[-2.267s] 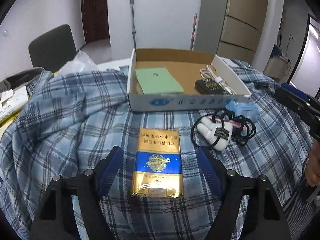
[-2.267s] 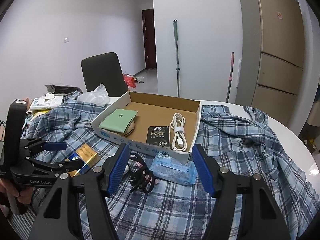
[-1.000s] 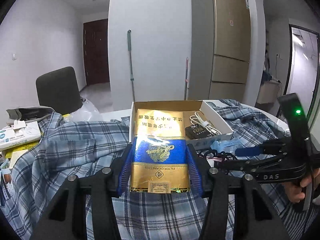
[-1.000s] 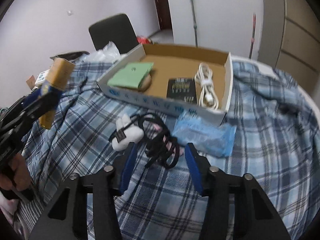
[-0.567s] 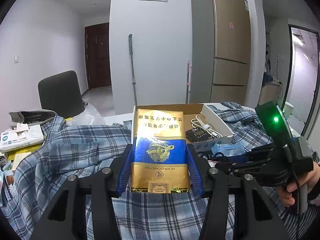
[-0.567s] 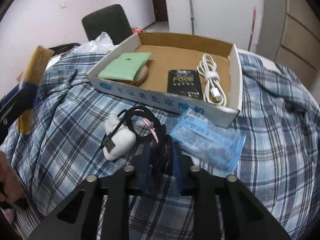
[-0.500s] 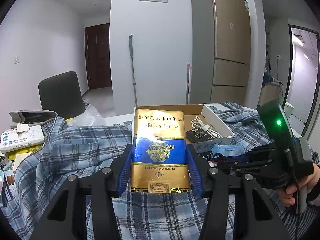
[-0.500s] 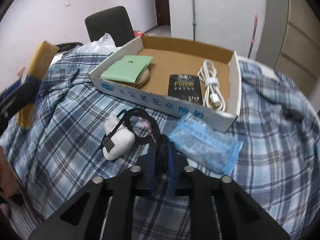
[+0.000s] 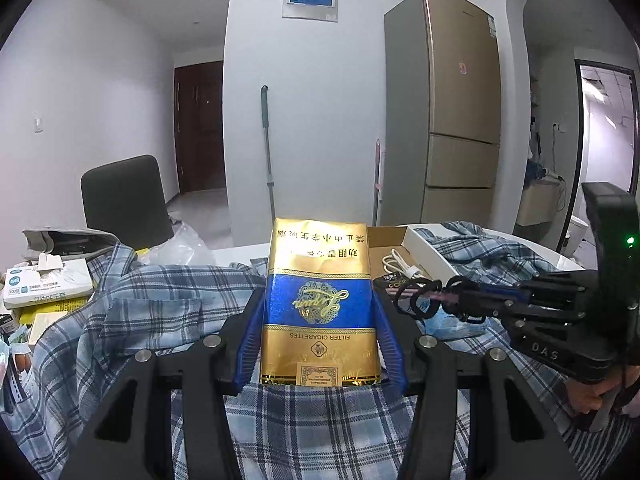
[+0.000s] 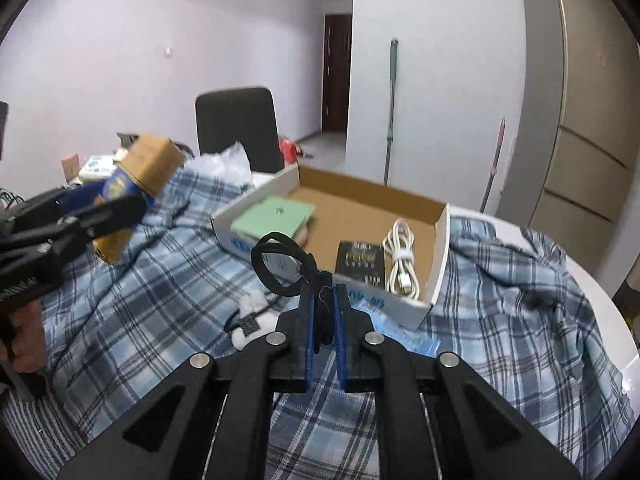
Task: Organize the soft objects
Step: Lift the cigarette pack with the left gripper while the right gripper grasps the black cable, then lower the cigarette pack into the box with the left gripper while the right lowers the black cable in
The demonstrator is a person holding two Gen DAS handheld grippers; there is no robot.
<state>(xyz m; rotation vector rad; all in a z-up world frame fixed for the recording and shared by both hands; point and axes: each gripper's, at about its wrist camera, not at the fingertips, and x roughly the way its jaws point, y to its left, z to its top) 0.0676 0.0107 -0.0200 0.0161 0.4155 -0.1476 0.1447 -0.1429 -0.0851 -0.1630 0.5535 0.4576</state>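
**Both grippers loaded, box ahead**

The left gripper [image 9: 320, 312] is clamped on a gold-and-blue cigarette pack [image 9: 320, 300], held upright above the plaid shirt [image 10: 168, 280] that covers the table. The right gripper [image 10: 322, 312] has its jaws nearly together, pinching a bundle of black hair ties [image 10: 288, 264] lifted clear of the cloth.

Both loads probably belong in the open cardboard box [image 10: 256, 208], which already holds a green wallet [image 10: 272, 216], a black packet [image 10: 360, 264] and a coiled white cable [image 10: 400, 264]. The bare cardboard at the back looks like the best spot. The ties should be carried over the near wall high enough that the dangling loop does not snag, and the grippers taken in one at a time so they do not collide.

The pack hides most of the box in the left view. The right view is blurred; the white soft object [image 10: 252, 320] and blue plastic pouch [image 10: 404, 340] are mostly hidden behind its fingers. How many ties are held is unclear.
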